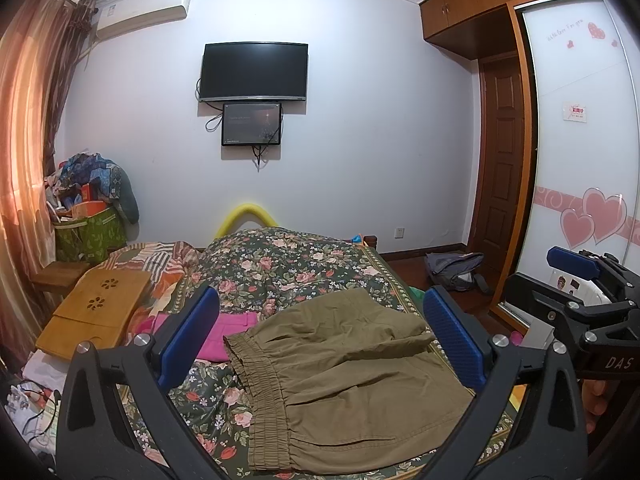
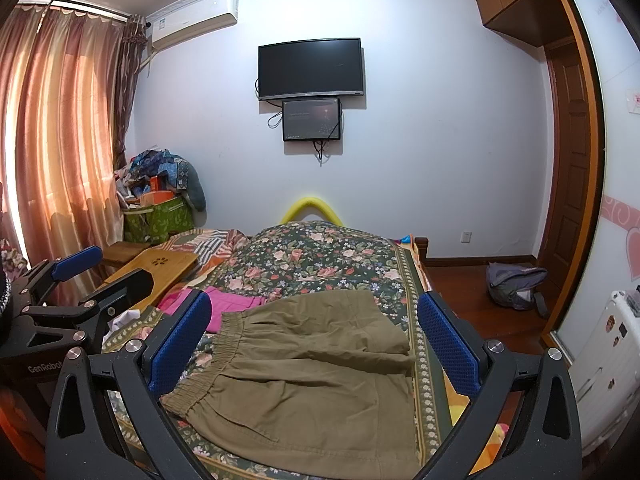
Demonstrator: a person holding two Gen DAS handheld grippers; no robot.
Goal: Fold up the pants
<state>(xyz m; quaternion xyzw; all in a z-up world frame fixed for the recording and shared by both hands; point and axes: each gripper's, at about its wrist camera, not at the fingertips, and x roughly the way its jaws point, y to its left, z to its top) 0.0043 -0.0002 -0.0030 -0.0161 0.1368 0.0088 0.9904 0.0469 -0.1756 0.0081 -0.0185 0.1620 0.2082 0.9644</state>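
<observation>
Olive-green pants (image 1: pixel 344 376) (image 2: pixel 316 380) lie folded on the floral bedspread (image 1: pixel 280 264) (image 2: pixel 320 256), elastic waistband to the left. My left gripper (image 1: pixel 320 340) hovers above them, open, its blue pads (image 1: pixel 192 332) wide apart and holding nothing. My right gripper (image 2: pixel 314 344) is likewise open over the pants with nothing between its pads (image 2: pixel 448 344). In the left wrist view the right gripper (image 1: pixel 576 280) shows at the right edge; in the right wrist view the left gripper (image 2: pixel 72 280) shows at the left edge.
A pink garment (image 1: pixel 228 336) (image 2: pixel 228 304) lies just beyond the waistband. A bamboo lap tray (image 1: pixel 100 308) (image 2: pixel 160 268) rests on the bed's left side. A grey backpack (image 1: pixel 456 272) (image 2: pixel 516 284) sits on the floor by the wardrobe (image 1: pixel 580 160).
</observation>
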